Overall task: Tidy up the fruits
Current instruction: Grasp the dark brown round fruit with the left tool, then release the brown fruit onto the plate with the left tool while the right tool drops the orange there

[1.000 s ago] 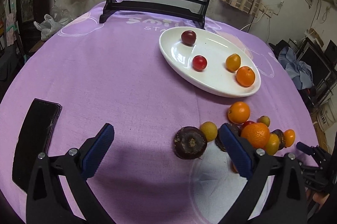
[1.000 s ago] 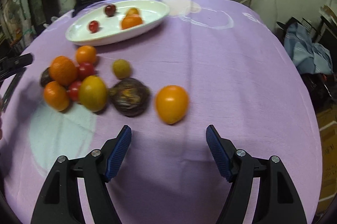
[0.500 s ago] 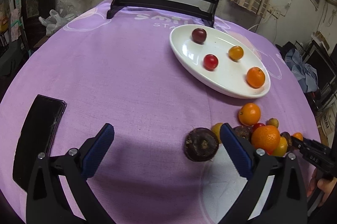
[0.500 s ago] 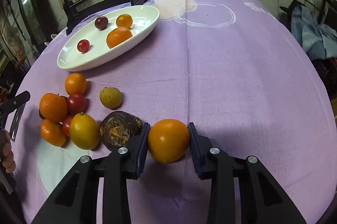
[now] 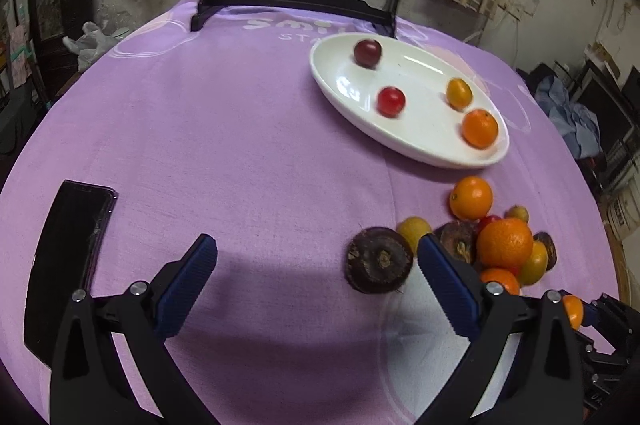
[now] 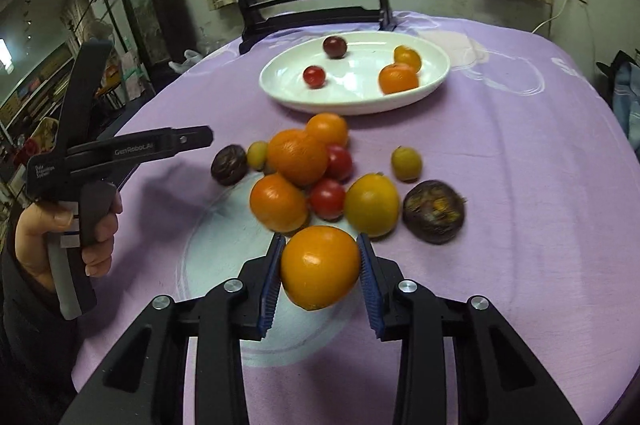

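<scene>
Orange (image 6: 320,267), loose a second ago, now sits clenched in the right tongs (image 6: 322,271), ready for the plate (image 6: 280,93); left tongs (image 5: 316,265) gape empty.

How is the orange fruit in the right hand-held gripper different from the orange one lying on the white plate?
The gripped orange fruit is clamped between the right hand-held gripper pads; the plate's orange fruit rests loose in the white plate. The gripped one has smooth, glossy skin; the other looks duller. Both are round and orange.

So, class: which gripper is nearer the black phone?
Left. The phone lies just to the left of the open left gripper; the right gripper, shut on an orange, is beyond the fruit pile.
</scene>
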The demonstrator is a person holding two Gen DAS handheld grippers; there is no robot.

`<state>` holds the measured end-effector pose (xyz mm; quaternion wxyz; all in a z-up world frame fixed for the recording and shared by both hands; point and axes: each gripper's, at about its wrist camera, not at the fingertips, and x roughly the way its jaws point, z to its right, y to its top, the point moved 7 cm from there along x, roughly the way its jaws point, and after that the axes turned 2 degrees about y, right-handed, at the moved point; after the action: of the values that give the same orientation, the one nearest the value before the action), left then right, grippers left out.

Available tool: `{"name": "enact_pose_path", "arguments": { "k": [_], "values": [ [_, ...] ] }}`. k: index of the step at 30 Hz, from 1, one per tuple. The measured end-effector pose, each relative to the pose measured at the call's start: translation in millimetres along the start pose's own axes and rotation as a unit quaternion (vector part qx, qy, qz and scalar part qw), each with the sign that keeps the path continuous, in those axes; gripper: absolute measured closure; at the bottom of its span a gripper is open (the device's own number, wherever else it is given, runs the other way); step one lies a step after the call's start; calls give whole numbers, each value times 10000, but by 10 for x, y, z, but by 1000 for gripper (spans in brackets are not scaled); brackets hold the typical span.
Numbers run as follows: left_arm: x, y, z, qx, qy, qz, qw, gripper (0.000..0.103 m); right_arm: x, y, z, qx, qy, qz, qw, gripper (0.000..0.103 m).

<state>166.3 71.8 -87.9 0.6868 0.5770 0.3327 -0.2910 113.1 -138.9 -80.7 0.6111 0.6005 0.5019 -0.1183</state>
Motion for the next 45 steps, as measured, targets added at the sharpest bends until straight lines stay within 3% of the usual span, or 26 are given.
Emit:
{"name": "enact_pose_path", "arguments": {
  "k": [10,13,15,17,21,23,25,30,35,40,45],
  "values": [
    [133,-197,328,714,-13,-215,9972,5,17,-56,161,86,-132,31,9999,66],
    [249,-250,302,659,57,-365,9971,5,32,-68,165,85,-96,17,9999,66],
    [296,-261,267,582,105,-363,9976,10,24,-80,158,68,-95,23,9999,66],
    [288,-242,268,654,160,-226,9975,28,27,-81,140,28,-86,27,10000,66],
    [295,-199,256,690,127,-79,9975,35,21,-96,114,-13,-76,37,10000,66],
    [281,-167,223,573,47,-28,9983,53,20,-101,116,-6,-75,50,10000,66],
    [271,-151,205,467,-63,-19,9989,60,28,-103,129,27,-74,41,10000,66],
    [181,-123,199,353,-132,76,9993,60,2,-112,200,161,-297,62,9994,66],
    [-247,1,308,450,-331,552,9969,60,-156,-11,62,-87,-276,222,9993,66],
    [-448,207,484,683,-688,574,9936,60,-211,342,-73,-671,-539,308,9958,66],
    [-312,598,469,542,-555,667,9948,60,-45,826,-68,-943,-533,423,9932,66]
  ]
}}
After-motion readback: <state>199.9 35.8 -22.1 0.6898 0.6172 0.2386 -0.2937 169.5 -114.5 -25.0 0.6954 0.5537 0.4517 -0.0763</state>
